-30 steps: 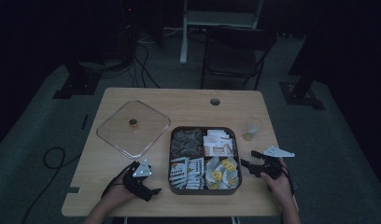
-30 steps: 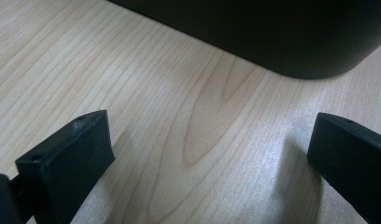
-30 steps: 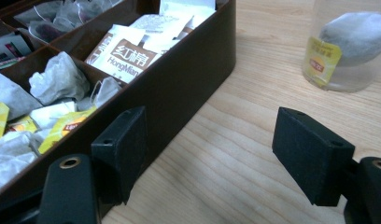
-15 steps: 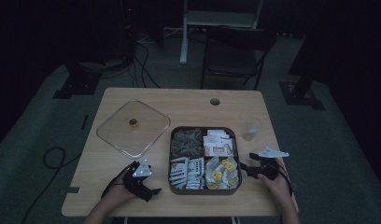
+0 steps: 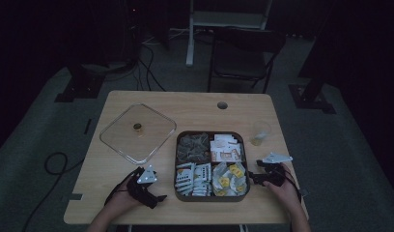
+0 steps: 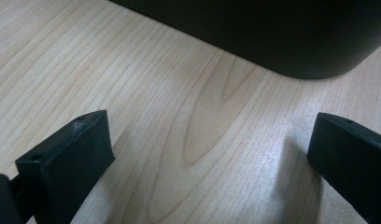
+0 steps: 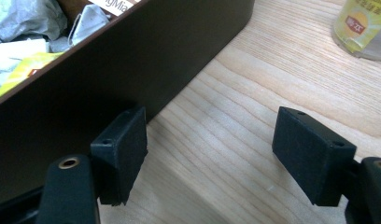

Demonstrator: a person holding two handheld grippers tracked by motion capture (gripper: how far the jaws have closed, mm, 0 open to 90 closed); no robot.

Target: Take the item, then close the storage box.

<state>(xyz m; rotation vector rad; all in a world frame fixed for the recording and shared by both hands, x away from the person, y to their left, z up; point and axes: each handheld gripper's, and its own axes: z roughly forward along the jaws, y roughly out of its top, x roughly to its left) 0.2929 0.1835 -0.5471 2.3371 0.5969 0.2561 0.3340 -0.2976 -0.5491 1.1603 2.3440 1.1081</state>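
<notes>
A dark square tray [image 5: 210, 197] with four compartments of tea bags and sachets sits at the table's front middle. My left gripper [image 5: 159, 198] rests on the wood just left of the tray, its jaws wide apart with nothing between them. In the left gripper view, the left gripper [image 6: 207, 158] faces the tray's rounded corner [image 6: 272, 32]. My right gripper [image 5: 255, 177] lies at the tray's right side, also open. In the right gripper view, the right gripper [image 7: 209, 149] has one jaw close beside the tray wall [image 7: 132, 70], with bare wood between the jaws.
A clear square lid [image 5: 138, 131] with a small knob lies on the table at the left. A small clear cup [image 5: 260, 133] stands right of the tray; the cup [image 7: 361, 23] holds a yellow packet. A chair stands behind the table.
My right gripper has shifted a little to the left, closer to the tray's right side. The left gripper has stayed where it was.
</notes>
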